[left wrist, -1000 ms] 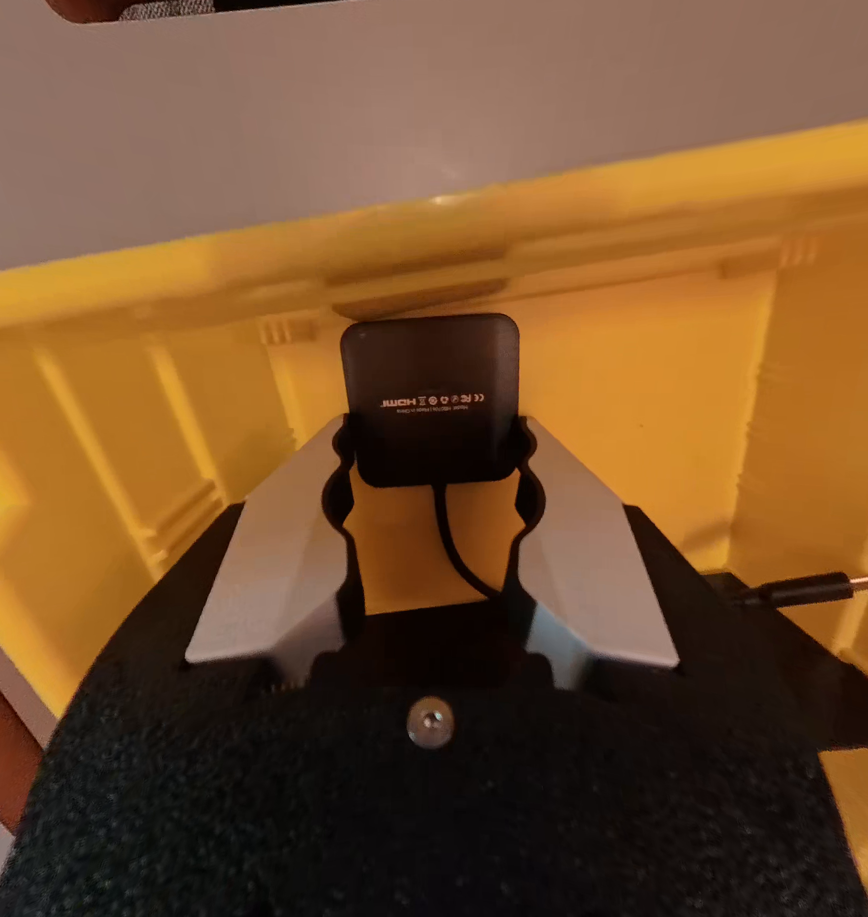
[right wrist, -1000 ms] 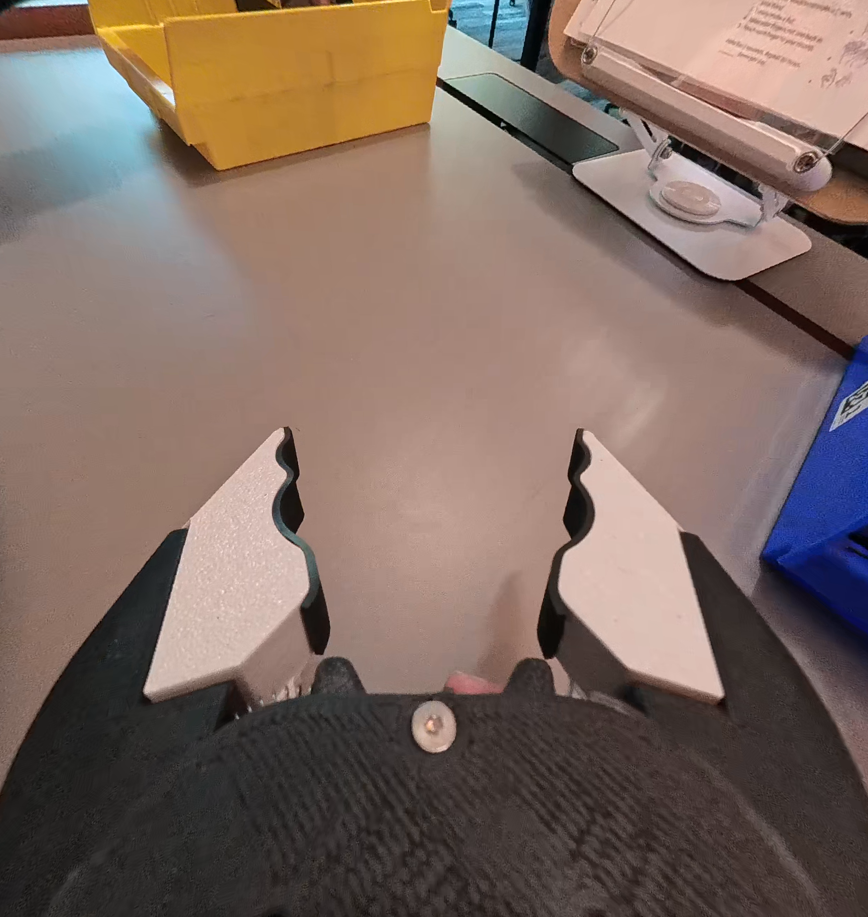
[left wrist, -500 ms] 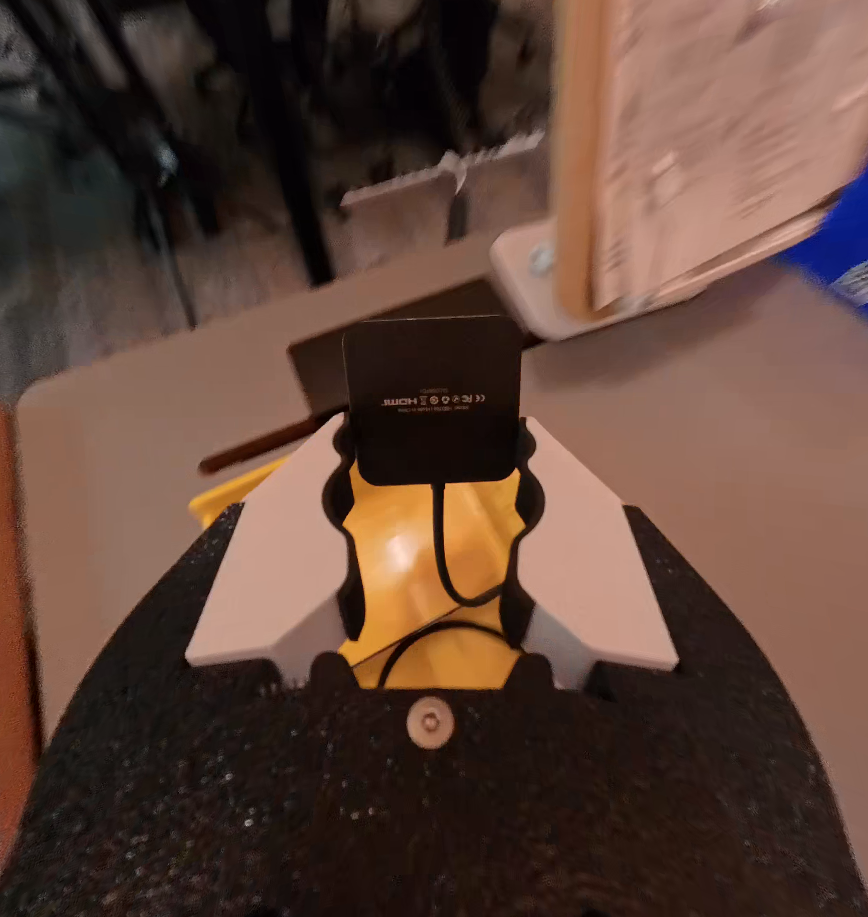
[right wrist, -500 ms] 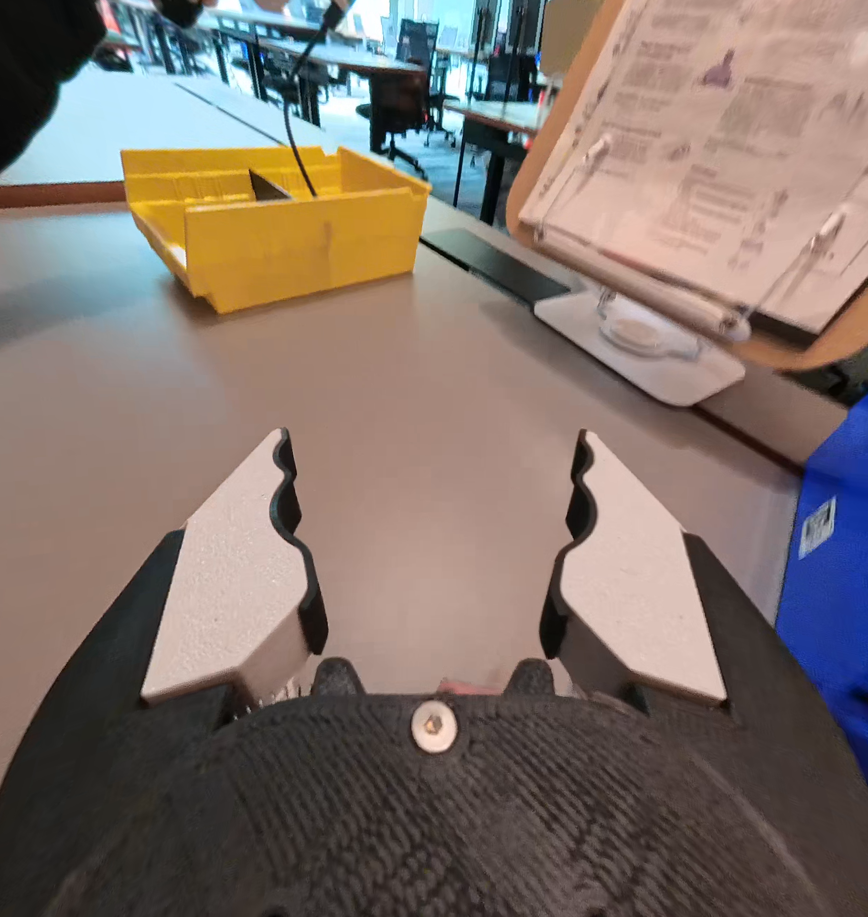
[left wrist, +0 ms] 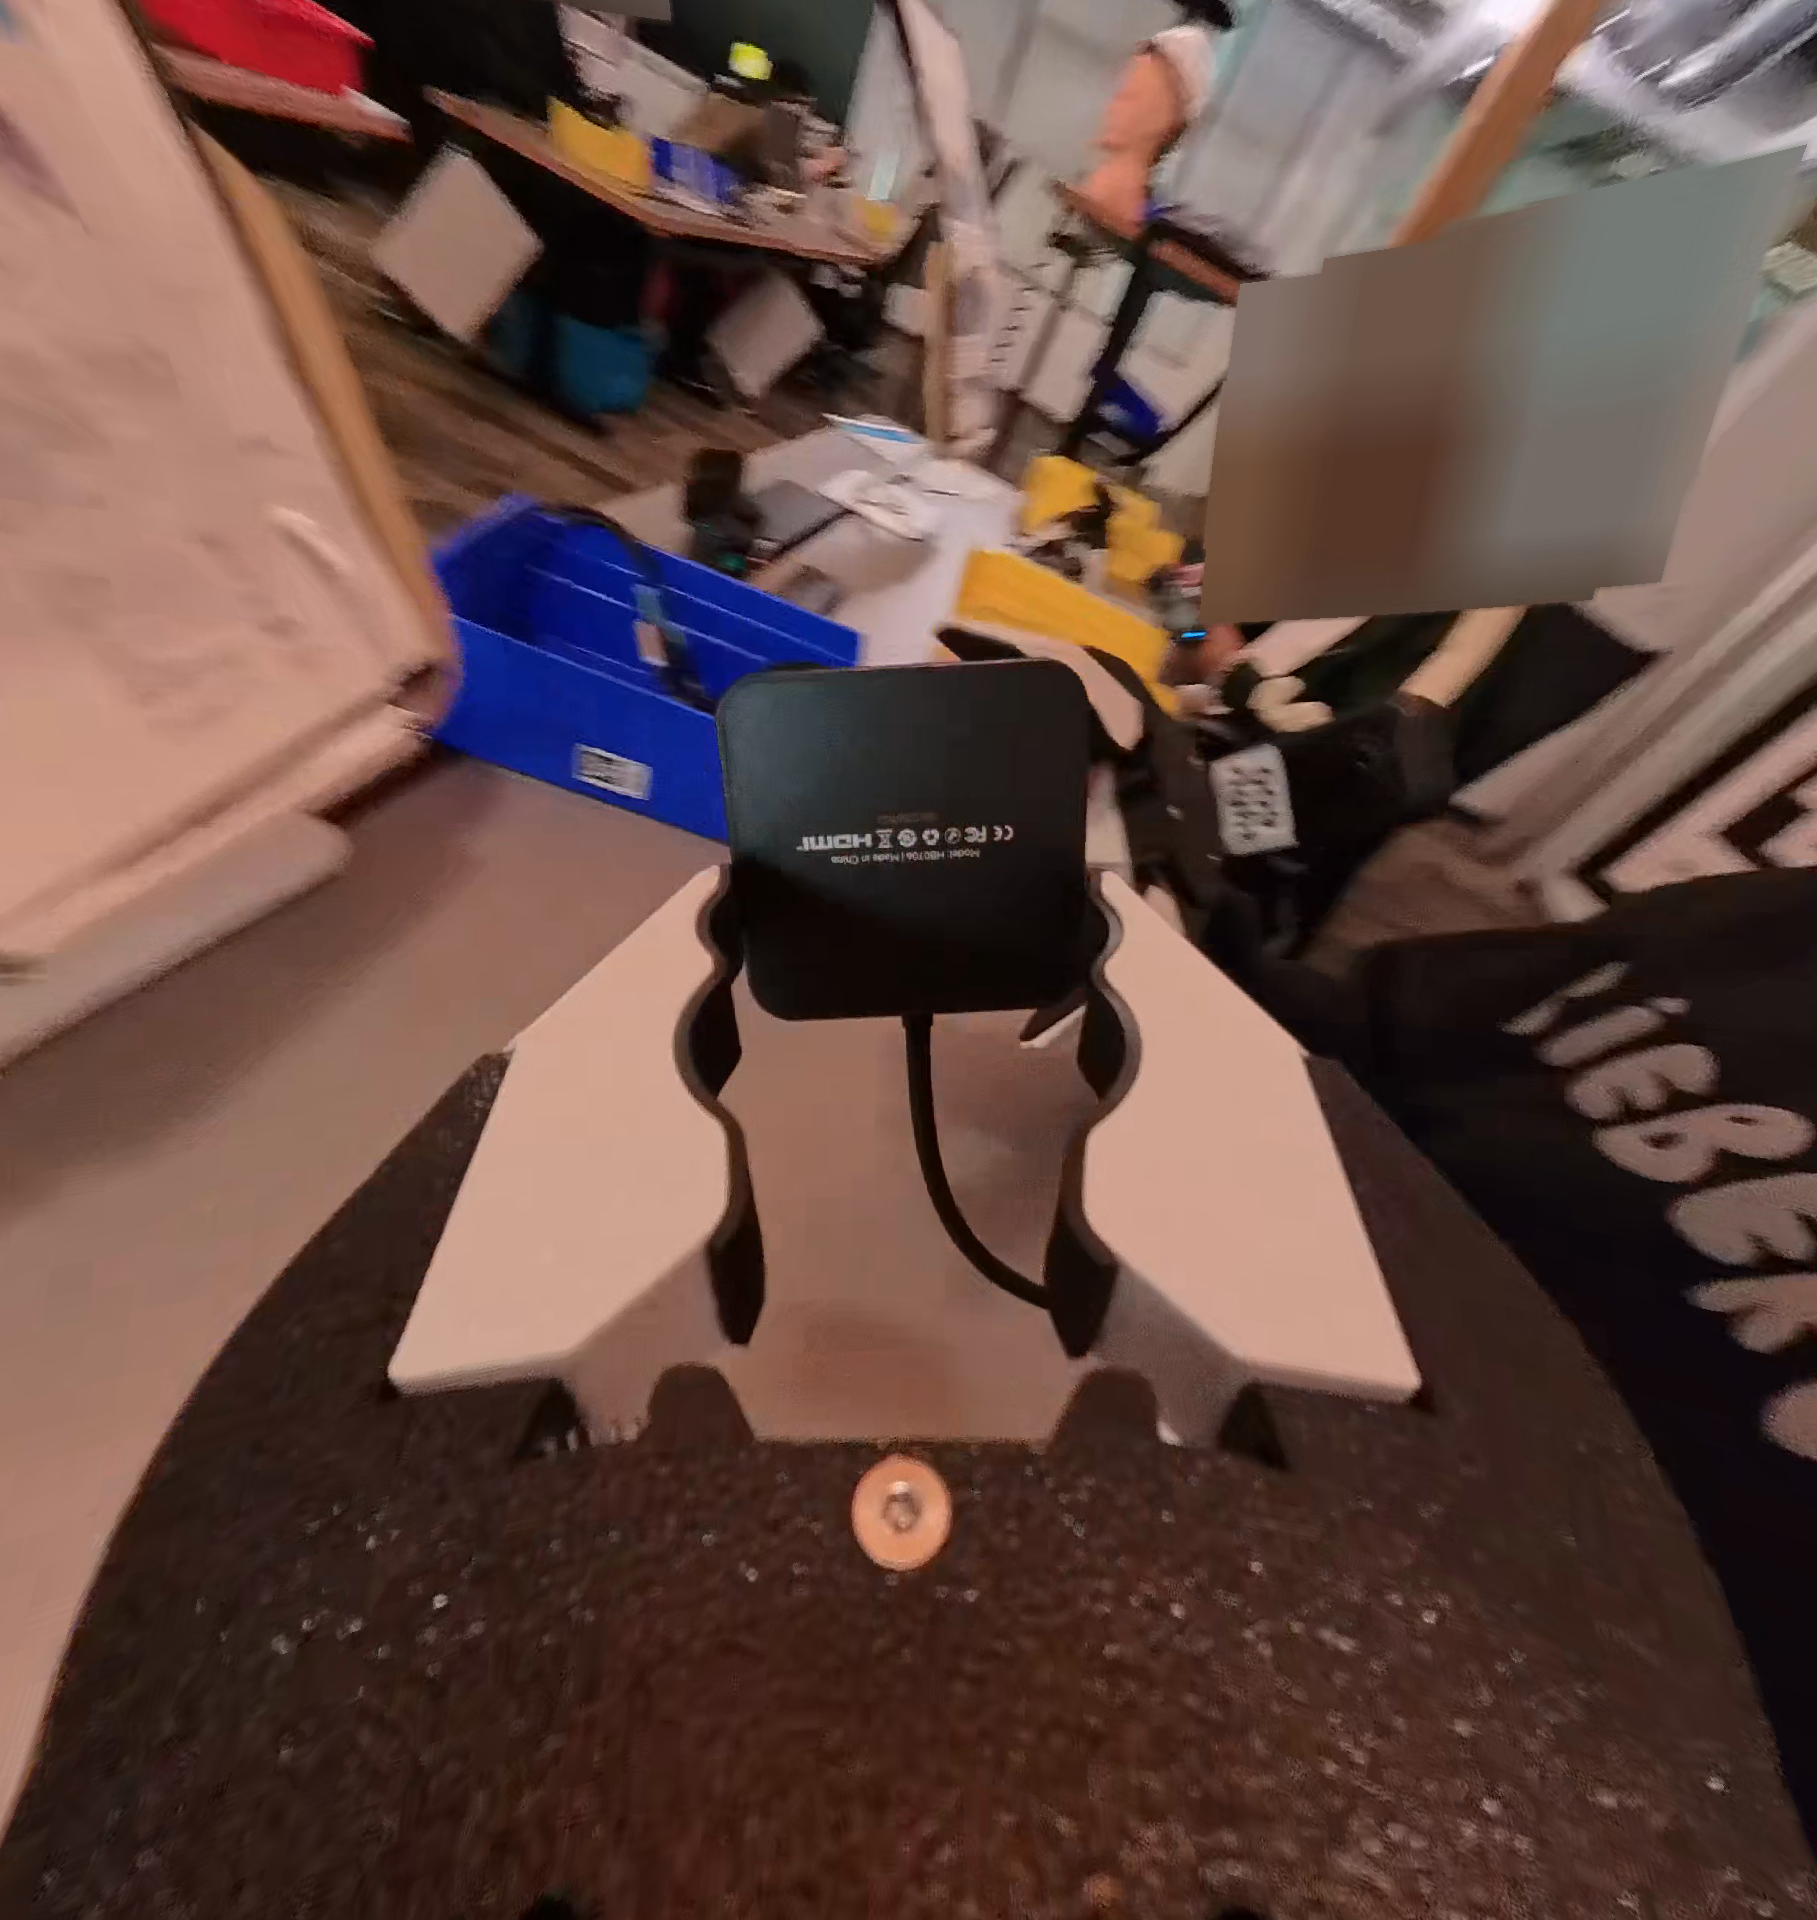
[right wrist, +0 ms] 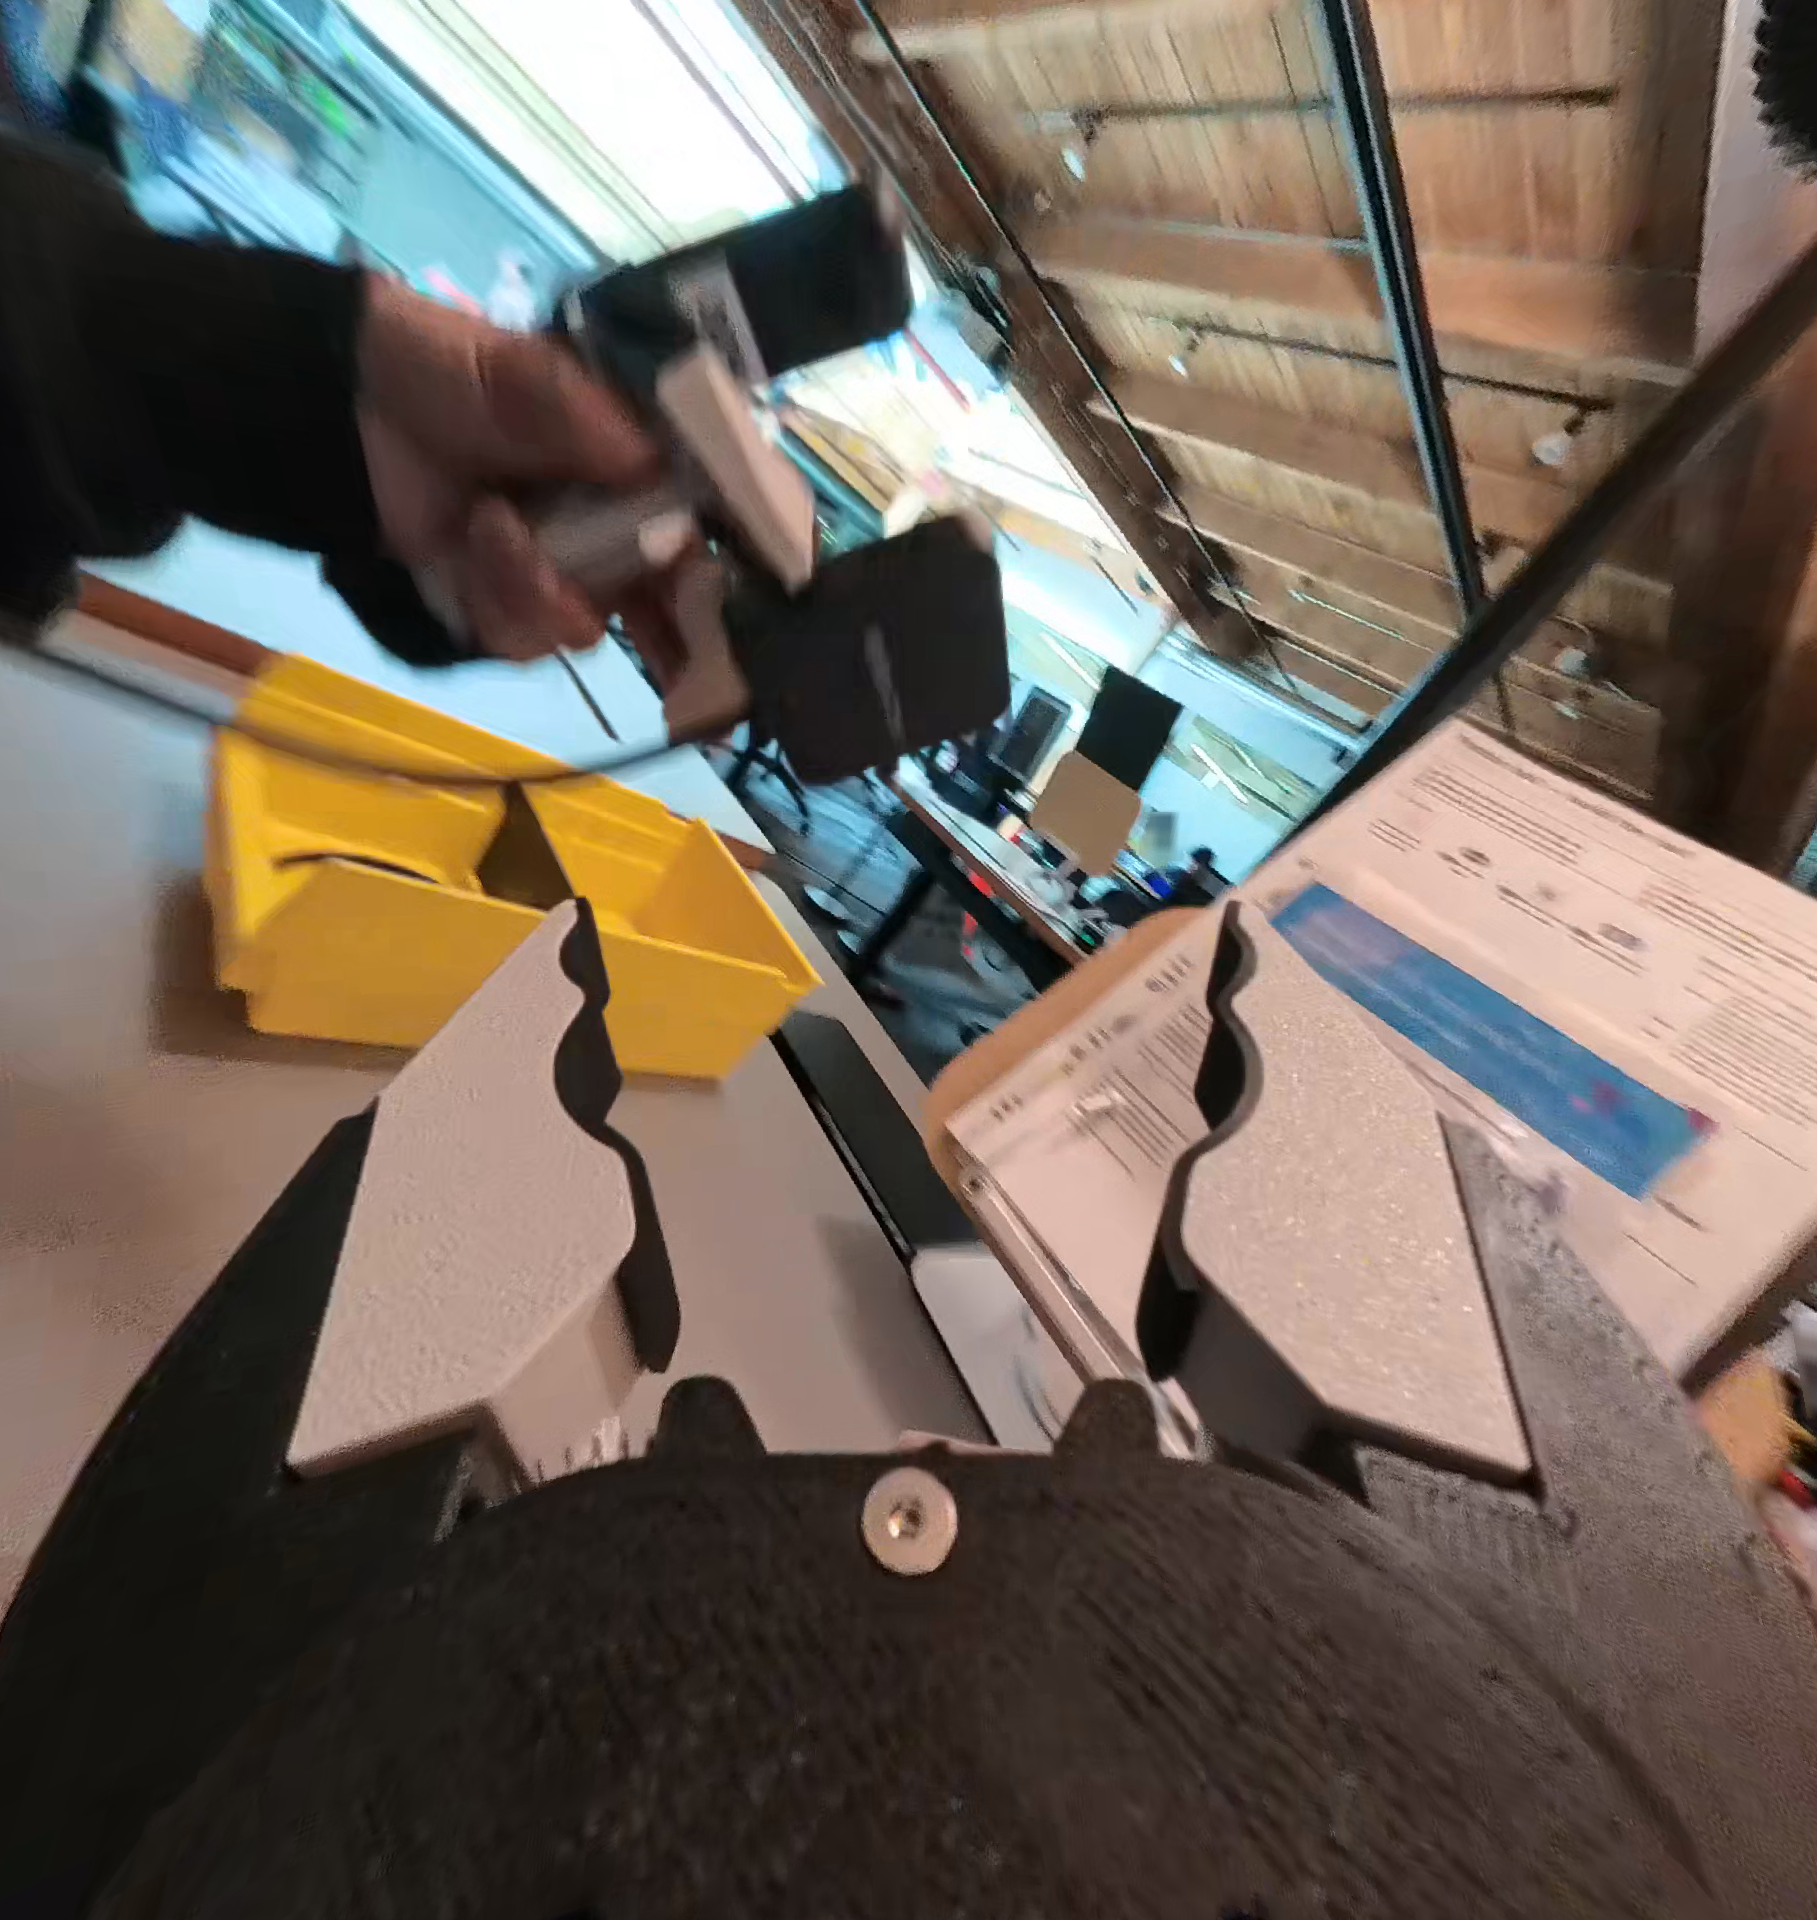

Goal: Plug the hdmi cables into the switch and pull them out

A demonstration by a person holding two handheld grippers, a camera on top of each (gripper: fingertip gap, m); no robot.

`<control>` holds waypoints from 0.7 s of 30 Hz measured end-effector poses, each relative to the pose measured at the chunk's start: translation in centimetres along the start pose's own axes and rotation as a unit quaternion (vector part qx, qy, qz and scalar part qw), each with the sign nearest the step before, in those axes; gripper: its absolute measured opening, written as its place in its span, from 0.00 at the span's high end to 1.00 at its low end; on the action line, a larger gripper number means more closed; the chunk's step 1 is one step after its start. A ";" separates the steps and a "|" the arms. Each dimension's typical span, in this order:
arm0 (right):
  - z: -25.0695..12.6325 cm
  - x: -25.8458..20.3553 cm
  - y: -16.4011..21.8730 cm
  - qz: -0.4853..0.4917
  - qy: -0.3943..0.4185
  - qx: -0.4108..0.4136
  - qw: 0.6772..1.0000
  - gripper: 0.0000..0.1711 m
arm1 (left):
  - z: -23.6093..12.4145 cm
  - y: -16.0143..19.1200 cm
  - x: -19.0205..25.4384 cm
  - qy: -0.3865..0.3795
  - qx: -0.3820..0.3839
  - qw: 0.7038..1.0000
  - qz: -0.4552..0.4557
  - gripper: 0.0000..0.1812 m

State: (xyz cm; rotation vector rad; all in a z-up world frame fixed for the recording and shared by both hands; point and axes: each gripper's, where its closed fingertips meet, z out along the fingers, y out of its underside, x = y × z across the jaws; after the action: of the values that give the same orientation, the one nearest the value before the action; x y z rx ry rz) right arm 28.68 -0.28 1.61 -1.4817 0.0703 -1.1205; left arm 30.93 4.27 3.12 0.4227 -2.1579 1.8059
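Left wrist view: the left gripper (left wrist: 909,914) has its jaws clamped on the near edge of the switch (left wrist: 906,831), a flat black square box held up in the air with its broad printed face toward the camera and its short black lead (left wrist: 935,1164) drooping back between the jaws. Beyond it the right gripper (left wrist: 1122,707) shows partly, just behind the switch, so the 2 tools look close together. The grey tabletop (left wrist: 260,1091) lies below, with a blue bin (left wrist: 613,665) at far left and a paper sheet on a stand (left wrist: 135,499) at left; the room behind is blurred. Right wrist view: the right gripper (right wrist: 904,987) has its jaws spread apart and empty, tilted upward. The switch (right wrist: 883,644) hangs up and to the far left of them, gripped by the left gripper (right wrist: 738,540) in a hand (right wrist: 488,488), well above the tabletop (right wrist: 104,1143). A yellow bin (right wrist: 468,935) sits on the tabletop at far left, a thin dark cable (right wrist: 364,758) running past it. No HDMI plug can be made out, so the right gripper probably has to fetch a cable first. A paper stand (right wrist: 1506,987) is at right, under a wooden ceiling.
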 end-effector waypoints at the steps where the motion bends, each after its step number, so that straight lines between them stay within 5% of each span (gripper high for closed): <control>1: 0.3 -0.5 -0.3 0.008 -0.015 0.011 1.000 0.33 | 1.2 1.4 0.5 0.031 0.002 0.999 -0.026 0.66; 7: 0.3 -4.2 1.0 -0.004 -0.073 0.013 0.997 0.40 | 5.0 6.5 2.6 0.140 0.021 0.982 -0.126 0.66; 13: 0.3 -6.1 2.3 -0.006 -0.092 0.008 0.996 0.57 | 6.8 8.9 2.9 0.154 0.004 0.978 -0.138 0.66; 16: 0.0 -6.4 3.1 -0.018 -0.106 -0.029 0.994 0.58 | 7.0 9.5 2.8 0.156 0.010 0.978 -0.135 0.66; 18: 0.0 -5.9 4.6 -0.044 -0.099 -0.092 0.990 0.58 | 6.9 9.6 1.7 0.120 0.017 0.985 -0.126 0.67; 21: -0.4 -4.7 6.8 -0.108 -0.073 -0.168 0.977 0.58 | 5.5 9.1 -1.8 -0.038 0.006 0.998 -0.059 0.61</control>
State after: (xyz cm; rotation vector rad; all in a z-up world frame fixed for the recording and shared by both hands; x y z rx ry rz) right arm 29.58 0.39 -6.60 -1.9070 -0.0041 -1.2111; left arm 28.62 0.46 -6.74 0.6178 -2.1235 1.7659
